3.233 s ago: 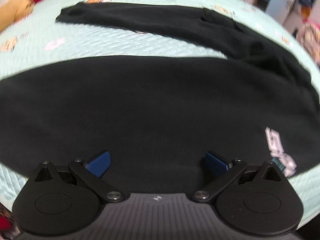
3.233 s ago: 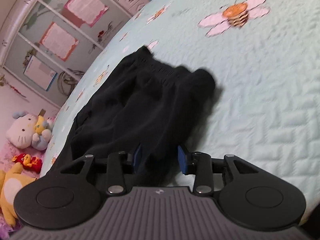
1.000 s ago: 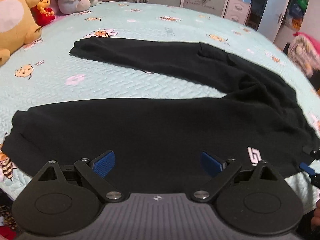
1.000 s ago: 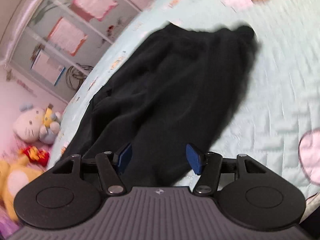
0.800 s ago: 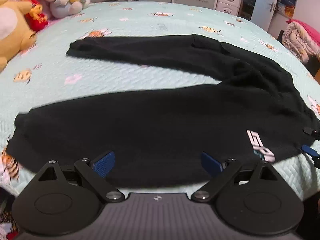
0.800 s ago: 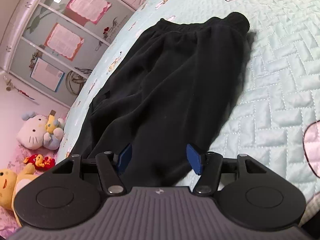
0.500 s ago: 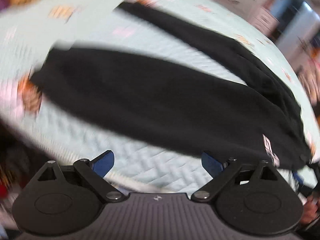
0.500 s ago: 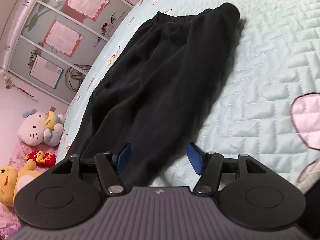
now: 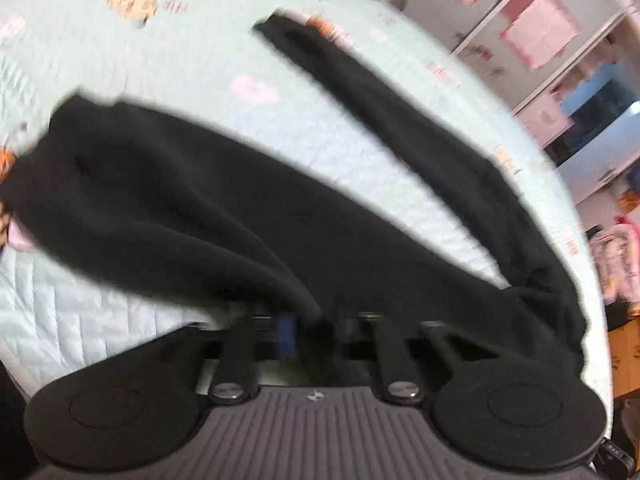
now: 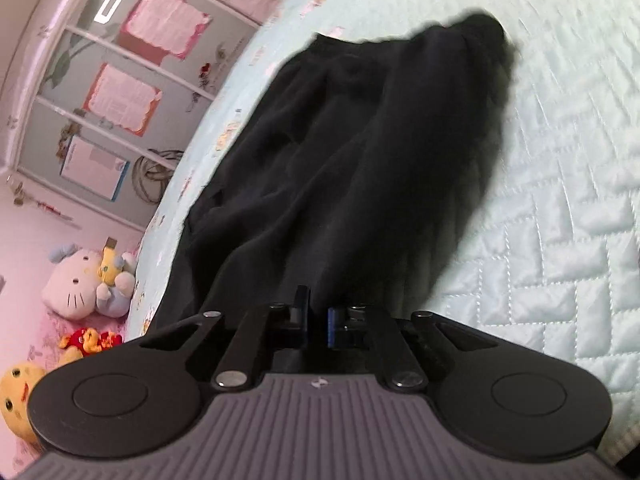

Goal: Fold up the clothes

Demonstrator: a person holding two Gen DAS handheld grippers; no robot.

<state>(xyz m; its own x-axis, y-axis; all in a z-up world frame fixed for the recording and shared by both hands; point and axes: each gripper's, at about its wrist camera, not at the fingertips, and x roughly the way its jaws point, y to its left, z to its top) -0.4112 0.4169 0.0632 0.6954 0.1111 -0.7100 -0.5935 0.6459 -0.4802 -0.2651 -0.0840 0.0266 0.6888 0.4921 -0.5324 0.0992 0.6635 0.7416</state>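
Observation:
Black sweatpants [image 9: 248, 208] lie spread on a pale green quilted bed [image 9: 120, 80], the two legs forming a V. My left gripper [image 9: 316, 328] is shut on the near edge of the near leg, and the cloth bunches up between its blue pads. In the right wrist view the same pants [image 10: 360, 168] stretch away toward the waistband [image 10: 420, 40]. My right gripper [image 10: 316, 320] is shut on the near edge of the black cloth. Both views are blurred.
Stuffed toys [image 10: 84, 280] sit past the bed's left side in the right wrist view. A white cabinet with pink papers [image 10: 132, 60] stands behind the bed. Bare quilt [image 10: 560, 200] lies to the right of the pants.
Both grippers were open half a second ago and have now shut on the pants' near edge. The left gripper swung in over the near leg, whose cloth now lifts at the jaws.

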